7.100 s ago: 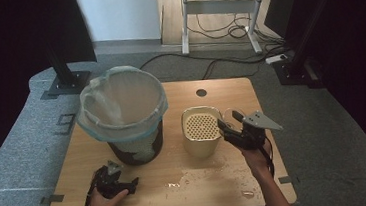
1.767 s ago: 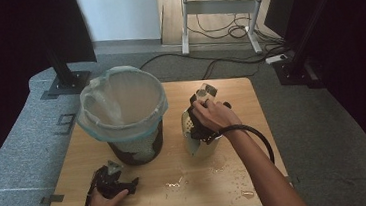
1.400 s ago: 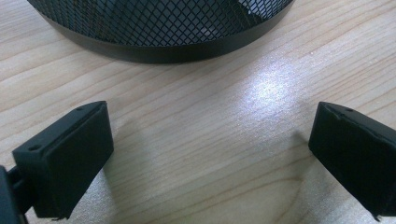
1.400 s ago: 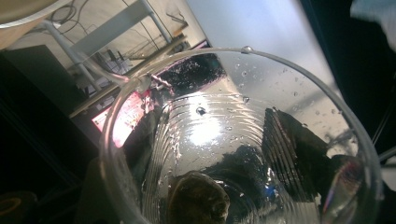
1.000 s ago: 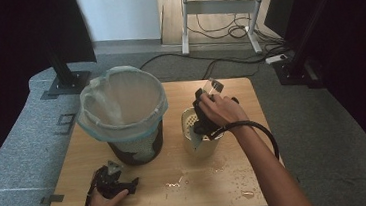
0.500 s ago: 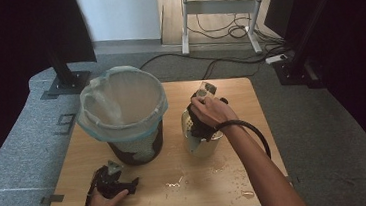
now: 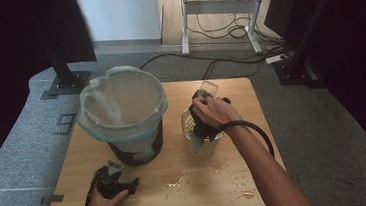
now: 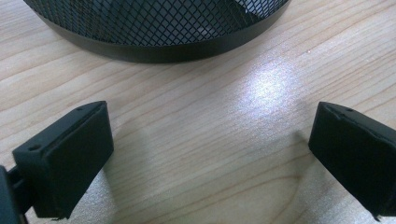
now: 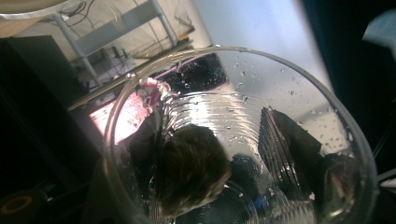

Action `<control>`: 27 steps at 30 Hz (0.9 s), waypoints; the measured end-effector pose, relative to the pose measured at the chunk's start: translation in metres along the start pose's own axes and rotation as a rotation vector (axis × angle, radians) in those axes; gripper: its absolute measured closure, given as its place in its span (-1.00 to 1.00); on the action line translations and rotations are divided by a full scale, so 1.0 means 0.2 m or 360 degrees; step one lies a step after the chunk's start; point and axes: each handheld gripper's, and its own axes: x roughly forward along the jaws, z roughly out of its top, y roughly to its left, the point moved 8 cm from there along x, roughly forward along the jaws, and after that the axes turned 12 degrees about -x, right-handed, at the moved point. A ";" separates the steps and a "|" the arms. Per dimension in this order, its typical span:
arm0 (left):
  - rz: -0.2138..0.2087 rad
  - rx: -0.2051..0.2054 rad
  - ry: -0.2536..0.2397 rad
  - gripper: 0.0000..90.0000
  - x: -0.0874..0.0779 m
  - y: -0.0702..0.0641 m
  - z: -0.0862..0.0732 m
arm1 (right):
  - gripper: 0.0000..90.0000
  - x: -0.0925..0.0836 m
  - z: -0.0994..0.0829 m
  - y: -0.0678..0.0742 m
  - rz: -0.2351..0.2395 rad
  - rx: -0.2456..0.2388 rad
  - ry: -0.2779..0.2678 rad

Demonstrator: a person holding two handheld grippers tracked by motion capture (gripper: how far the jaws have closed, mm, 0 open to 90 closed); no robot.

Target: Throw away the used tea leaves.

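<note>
On the wooden surface (image 7: 143, 184) stands a black mesh bin (image 7: 135, 146) lined with a pale, translucent bag (image 7: 121, 106), toward the far left. Just to its right sits a cream container with a perforated insert (image 7: 189, 127).

The right tool (image 7: 204, 123) is over that container, turned so that it points upward, and it is clamped on a clear plastic cup (image 7: 207, 89) (the cup's mouth tilts up and away from the person). In the right gripper view the cup (image 9: 243, 140) is seen from close by, its ribbed wall spotted with water droplets, and the dark jaws press on it from outside on both sides. A brownish lump (image 9: 191, 170) lies low inside it; what it is cannot be told.

The left tool (image 7: 111, 182) rests low at the near left of the surface, in front of the bin. In the left gripper view its jaws stand wide apart with nothing between them, hovering just over the wood, and the bin's mesh base (image 8: 159, 28) is near ahead.

Small wet patches (image 7: 178, 182) glisten on the wood near the front edge, between the two hands.
</note>
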 end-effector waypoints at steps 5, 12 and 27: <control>-0.0001 0.0000 0.0000 -1.00 0.00 0.00 0.00 | -0.01 0.01 0.00 0.02 0.0041 0.0140 0.0015; -0.0001 0.0001 0.0001 -1.00 0.00 0.00 0.00 | -0.02 0.01 0.02 0.02 0.0075 0.0514 -0.0026; 0.0000 -0.0003 0.0000 -1.00 0.00 0.00 0.00 | -0.04 -0.05 -0.04 0.08 0.0207 0.1591 -0.0185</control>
